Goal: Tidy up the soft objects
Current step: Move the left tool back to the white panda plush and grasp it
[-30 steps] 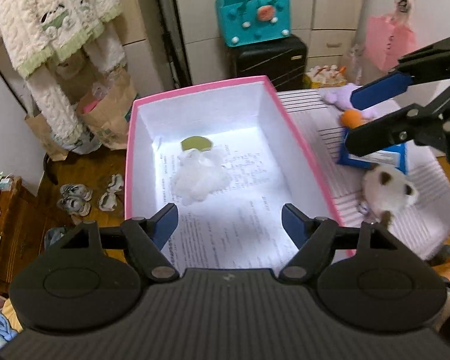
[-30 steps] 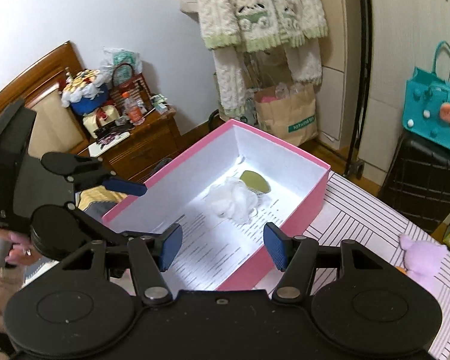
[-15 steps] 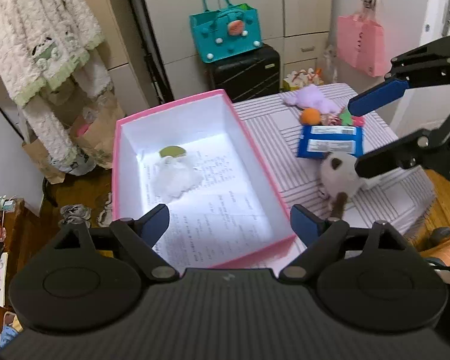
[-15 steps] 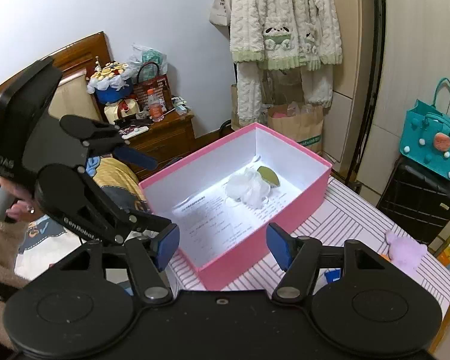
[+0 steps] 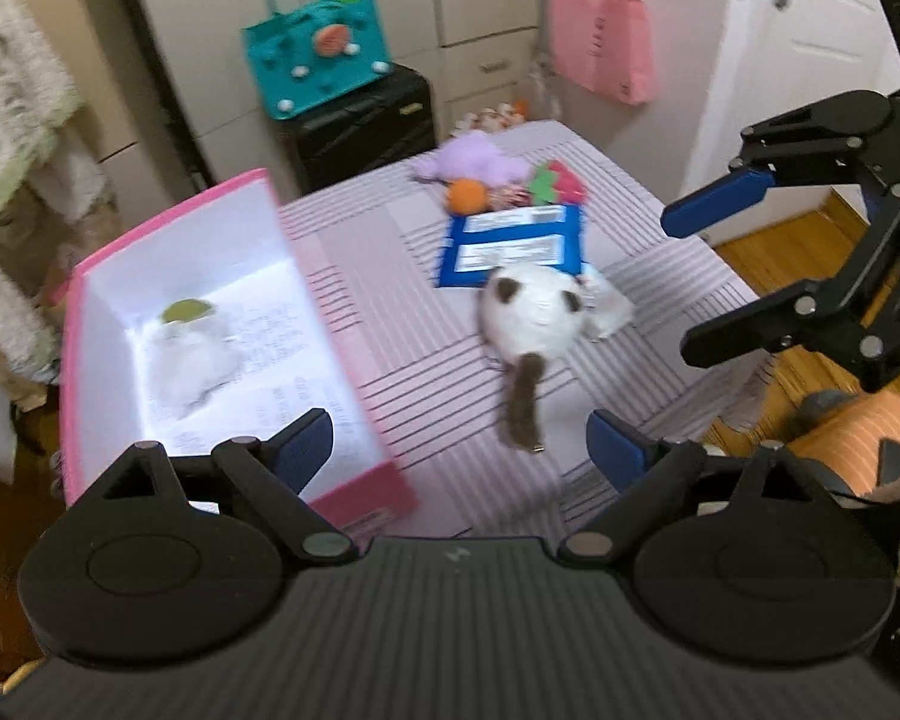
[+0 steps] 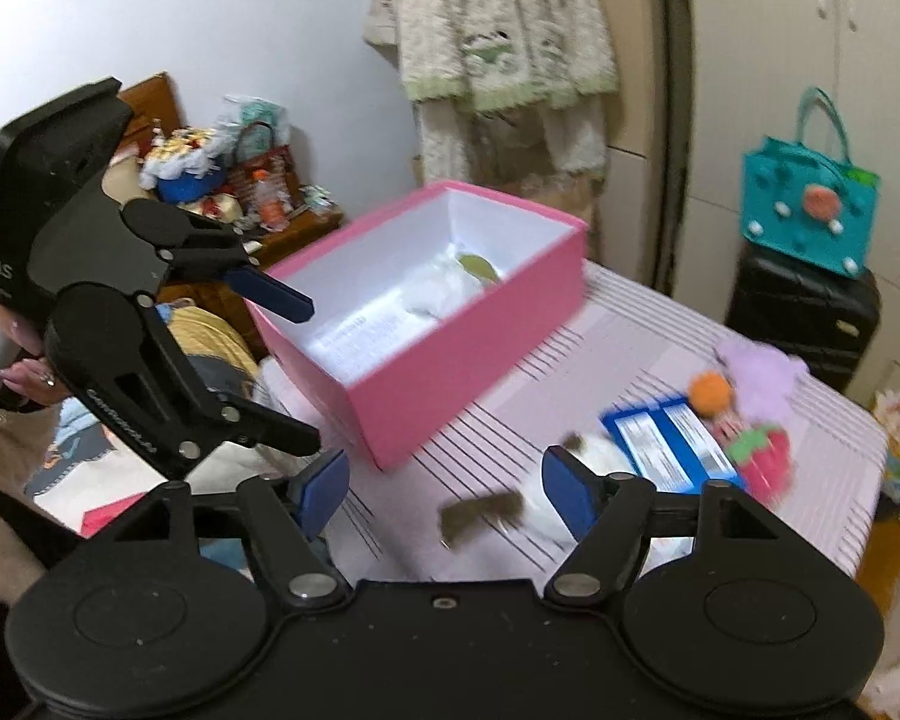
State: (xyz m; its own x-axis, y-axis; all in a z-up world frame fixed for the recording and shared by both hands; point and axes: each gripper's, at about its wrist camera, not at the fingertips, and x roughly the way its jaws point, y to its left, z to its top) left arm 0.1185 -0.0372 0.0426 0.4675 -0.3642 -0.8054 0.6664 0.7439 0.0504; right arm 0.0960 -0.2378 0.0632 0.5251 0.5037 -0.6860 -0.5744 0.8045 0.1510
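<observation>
Round white plush toy with brown tail [image 5: 534,312]: mid striped tablecloth [image 5: 426,372], beside pink cardboard box [image 5: 354,360]. Left gripper [image 5: 459,450], right gripper [image 6: 444,483]: jaws just widened, empty. Best straddle body, not tail.

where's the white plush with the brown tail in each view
Left wrist: the white plush lies right of centre on the striped cloth, tail toward the camera, just below the blue packet.
Right wrist: the white plush is low, right of centre, partly behind the right finger.
Shared landmark: the pink box, to its left in both.
</observation>
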